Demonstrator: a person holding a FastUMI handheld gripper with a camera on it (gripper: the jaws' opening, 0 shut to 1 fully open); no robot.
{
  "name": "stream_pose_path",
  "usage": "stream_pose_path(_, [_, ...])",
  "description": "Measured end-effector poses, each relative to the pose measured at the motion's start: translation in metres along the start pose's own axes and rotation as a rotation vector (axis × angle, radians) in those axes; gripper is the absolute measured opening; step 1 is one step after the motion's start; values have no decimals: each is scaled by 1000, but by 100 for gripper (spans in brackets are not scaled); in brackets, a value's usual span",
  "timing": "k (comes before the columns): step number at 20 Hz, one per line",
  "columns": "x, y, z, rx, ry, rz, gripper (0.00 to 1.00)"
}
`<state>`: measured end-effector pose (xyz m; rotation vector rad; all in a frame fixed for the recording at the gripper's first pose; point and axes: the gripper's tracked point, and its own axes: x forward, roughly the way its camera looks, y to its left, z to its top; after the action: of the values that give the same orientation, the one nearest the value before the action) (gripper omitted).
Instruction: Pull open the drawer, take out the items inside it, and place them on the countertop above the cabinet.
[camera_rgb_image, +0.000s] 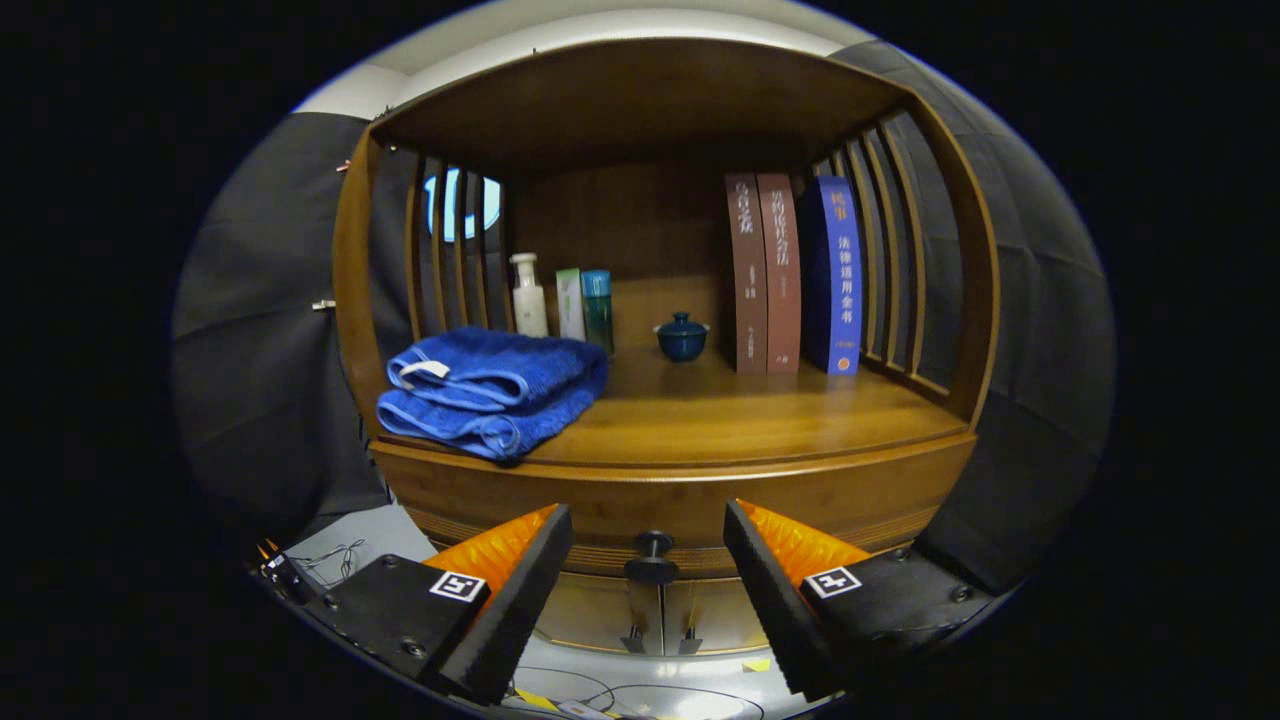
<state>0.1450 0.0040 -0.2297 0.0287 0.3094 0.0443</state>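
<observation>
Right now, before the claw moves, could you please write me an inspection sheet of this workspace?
Surface: wooden countertop, middle bare.
Job's things: drawer shut; its knob sits between the fingers; contents hidden.
Clutter: folded blue towel, white bottle, two small boxes, lidded blue cup, three upright books.
Grippers: claw open, touching nothing.
Cables: thin wires on the floor.
Surroundings: slatted cabinet sides, dark cloth wall.

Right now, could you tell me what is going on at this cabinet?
A person holds the gripper up to a wooden cabinet. Its fingers are open, with the drawer knob between them but untouched, and the drawer looks closed. On the countertop beyond them lie a folded blue towel, some bottles, a small lidded blue cup and three upright books.
</observation>
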Motion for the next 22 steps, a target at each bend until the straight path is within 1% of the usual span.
stream_pose_path(3, [22,-6,-29,1,77,-26,100])
stream_pose_path(7, [38,-9,-48,25,115,-39,100])
stream_pose_path(9, [41,-9,-52,32,128,-40,82])
stream_pose_path(10, [43,-1,-54,38,127,-13,73])
stream_pose_path(12, [42,-3,-54,7,128,-34,50])
stream_pose_path(13, [45,-3,-55,10,131,-32,45])
stream_pose_path(14, [46,-3,-57,15,130,-31,45])
stream_pose_path(15, [41,-2,-54,15,131,-31,37])
stream_pose_path(18, [43,-3,-54,1,140,-32,37])
stream_pose_path(22, [40,-4,-55,29,133,-43,37])
